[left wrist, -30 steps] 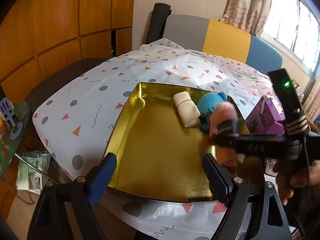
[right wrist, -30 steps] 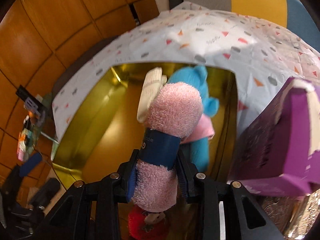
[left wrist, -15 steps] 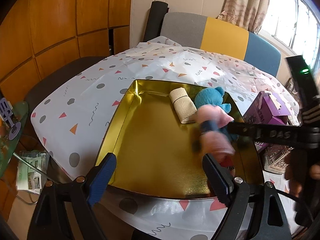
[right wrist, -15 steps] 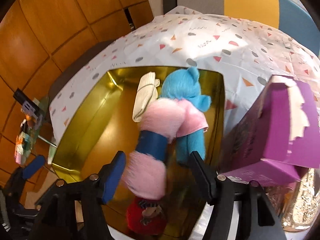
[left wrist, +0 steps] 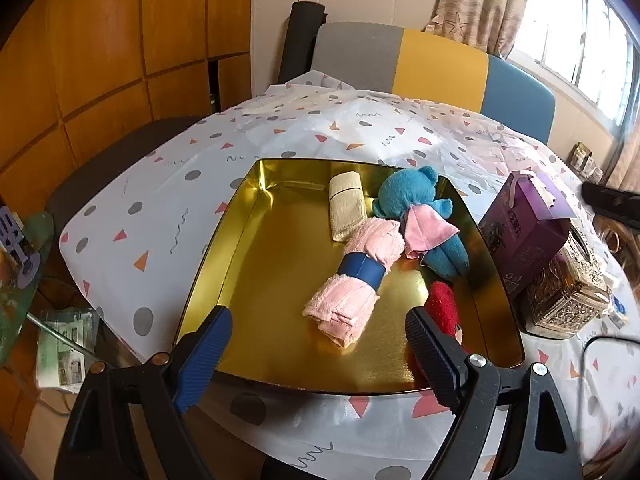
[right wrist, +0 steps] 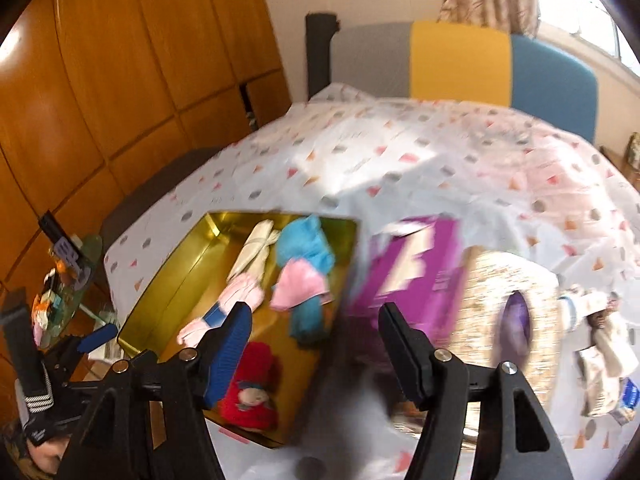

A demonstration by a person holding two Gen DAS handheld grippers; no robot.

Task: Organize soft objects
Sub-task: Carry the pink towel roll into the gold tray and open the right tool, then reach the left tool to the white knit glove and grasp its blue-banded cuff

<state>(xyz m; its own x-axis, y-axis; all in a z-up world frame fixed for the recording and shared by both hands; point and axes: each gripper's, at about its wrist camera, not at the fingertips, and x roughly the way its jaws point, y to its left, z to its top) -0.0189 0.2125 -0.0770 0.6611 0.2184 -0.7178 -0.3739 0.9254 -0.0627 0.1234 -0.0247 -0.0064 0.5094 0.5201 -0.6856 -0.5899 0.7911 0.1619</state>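
We see a gold tray (left wrist: pixel 240 248) on a table with a dotted cloth (left wrist: pixel 360 128). In the tray lies a pink towel roll (left wrist: pixel 356 276) with a blue band around its middle. It rests on the tray floor, tilted, with its far end touching a cream roll (left wrist: pixel 347 210) and just beside the pink skirt of a blue plush (left wrist: pixel 416 208). A red toy (left wrist: pixel 442 308) lies at the near right side of the tray, partly hidden behind the right finger of our left gripper (left wrist: pixel 320 354).

The left gripper hangs over the near rim of the tray. Its two fingers stand wide apart and hold nothing. The towel roll lies ahead of it, between the lines of the two fingers but beyond their tips, not touching them.

In the right wrist view, which is blurred, our right gripper (right wrist: pixel 316 344) also has its fingers spread wide with nothing between them. It is above the right edge of the tray, where the tray meets a purple box (right wrist: pixel 416 276). The towel roll (right wrist: pixel 224 308) is to the left of it, partly behind the blue pad of its left finger, and apart from it. The red toy (right wrist: pixel 250 396) is below that finger. Right of the purple box stands a pale ornate box (right wrist: pixel 488 312).
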